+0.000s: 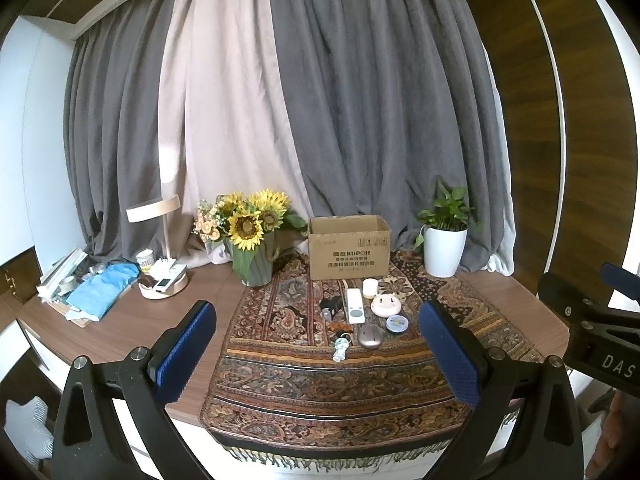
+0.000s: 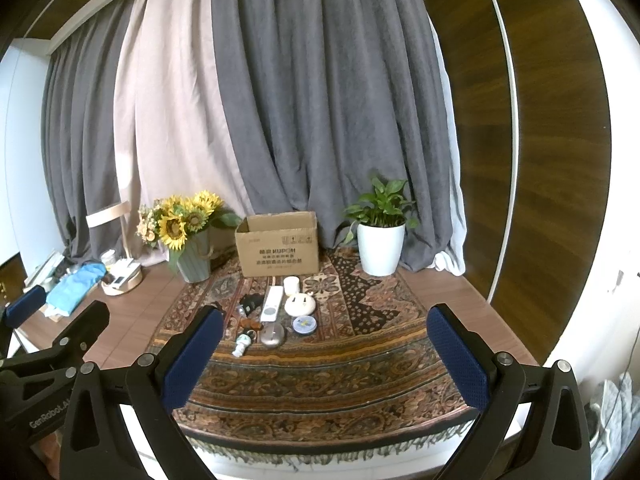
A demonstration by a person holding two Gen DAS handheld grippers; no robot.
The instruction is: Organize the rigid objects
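A fringed paisley woven cloth (image 1: 344, 384) drapes the wood-grain table (image 1: 192, 292). At its back stands an open corrugated cardboard box (image 1: 349, 247). Before it cluster small hard items: slim white remote (image 1: 355, 306), round pink case (image 1: 386, 305), glossy oval mouse (image 1: 369, 336). Left gripper (image 1: 316, 354) and right gripper (image 2: 326, 356) hover wide apart, empty.

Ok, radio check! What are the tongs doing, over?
Left tongs open, empty. Right tongs open, empty. Small items untouched on the rug, cardboard box open behind them. Nothing in the way.
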